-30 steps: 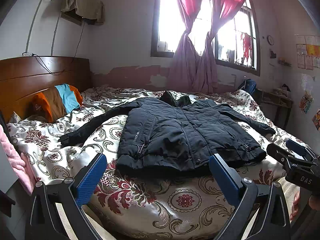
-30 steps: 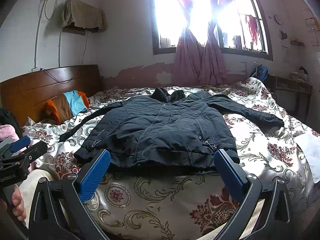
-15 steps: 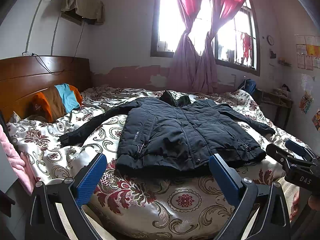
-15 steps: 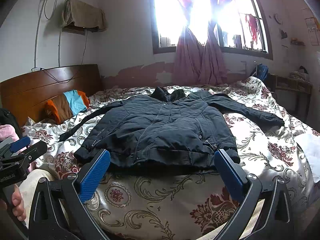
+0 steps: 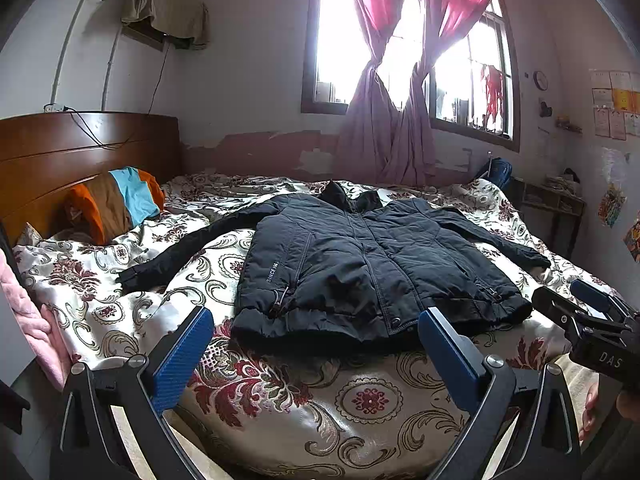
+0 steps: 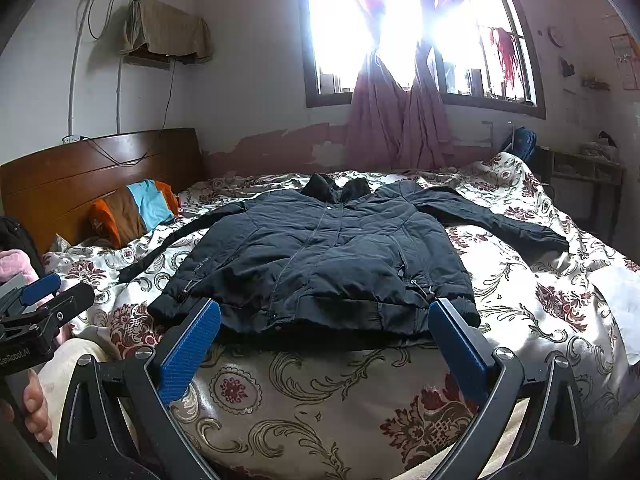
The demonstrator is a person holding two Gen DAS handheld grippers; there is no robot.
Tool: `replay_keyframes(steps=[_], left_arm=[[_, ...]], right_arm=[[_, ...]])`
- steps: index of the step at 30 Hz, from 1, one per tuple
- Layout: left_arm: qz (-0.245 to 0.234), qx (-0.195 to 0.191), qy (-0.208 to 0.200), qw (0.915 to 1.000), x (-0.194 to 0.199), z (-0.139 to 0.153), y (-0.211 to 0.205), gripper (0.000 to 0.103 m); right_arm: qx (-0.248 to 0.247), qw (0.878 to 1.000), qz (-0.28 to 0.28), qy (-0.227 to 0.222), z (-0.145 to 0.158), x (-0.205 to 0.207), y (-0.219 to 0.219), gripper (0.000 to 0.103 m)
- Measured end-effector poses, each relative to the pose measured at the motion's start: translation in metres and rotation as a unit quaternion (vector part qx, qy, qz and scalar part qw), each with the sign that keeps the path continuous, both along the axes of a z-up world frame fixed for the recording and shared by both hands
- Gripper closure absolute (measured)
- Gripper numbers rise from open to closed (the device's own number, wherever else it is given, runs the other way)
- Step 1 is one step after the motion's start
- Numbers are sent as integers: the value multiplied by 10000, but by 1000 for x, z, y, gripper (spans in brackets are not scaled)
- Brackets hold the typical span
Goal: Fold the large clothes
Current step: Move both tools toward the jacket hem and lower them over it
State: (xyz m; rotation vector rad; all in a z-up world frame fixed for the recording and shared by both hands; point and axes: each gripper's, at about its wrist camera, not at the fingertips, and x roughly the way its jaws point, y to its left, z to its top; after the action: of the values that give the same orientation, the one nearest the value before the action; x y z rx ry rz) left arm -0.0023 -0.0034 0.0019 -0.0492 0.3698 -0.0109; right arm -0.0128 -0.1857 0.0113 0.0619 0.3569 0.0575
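A dark padded jacket [image 5: 360, 264] [image 6: 320, 264] lies flat and face up on the bed, zipped, with both sleeves spread out to the sides and its hem toward me. My left gripper [image 5: 316, 332] hovers open in front of the hem, holding nothing. My right gripper [image 6: 326, 328] is also open and empty, just short of the hem's middle. Each gripper shows at the edge of the other's view: the right one [image 5: 588, 320] at the far right, the left one [image 6: 40, 300] at the far left.
The bed carries a floral quilt [image 5: 360, 396] [image 6: 320, 384] and has a wooden headboard [image 5: 80, 148] on the left. An orange, brown and blue pillow [image 5: 116, 200] leans there. A pink cloth [image 5: 32, 320] hangs at the left. A curtained window [image 5: 400, 60] is behind; a white sheet [image 6: 616, 300] lies at the right.
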Motion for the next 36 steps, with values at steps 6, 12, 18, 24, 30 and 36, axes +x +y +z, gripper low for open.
replay_keyframes(steps=[6,12,18,24,30,36], left_arm=[[9,7,14,10000,-1,0,0,0],[78,97,222,9997,5,-3,-1,0],[163,126,496,9986,15,-12,2,0],[369,210,828,9957,35,-19,4,0],[449,214,1126,9924,57,-28,5,0],[535,312,1483,9870,86,-33,1,0]], right_arm=[[2,10000,-12,51,1,-1,2,1],[-1,9995,-111,300,-9,8,2,1],[-43,9977,-259,617,-16,18,-1,1],[-283,9813,-802,1726,-39,51,-10,1],[-177,9633,-1050,2465,-57,74,-25,1],[-30,9560,-1186,2684,-59,96,-42,1]])
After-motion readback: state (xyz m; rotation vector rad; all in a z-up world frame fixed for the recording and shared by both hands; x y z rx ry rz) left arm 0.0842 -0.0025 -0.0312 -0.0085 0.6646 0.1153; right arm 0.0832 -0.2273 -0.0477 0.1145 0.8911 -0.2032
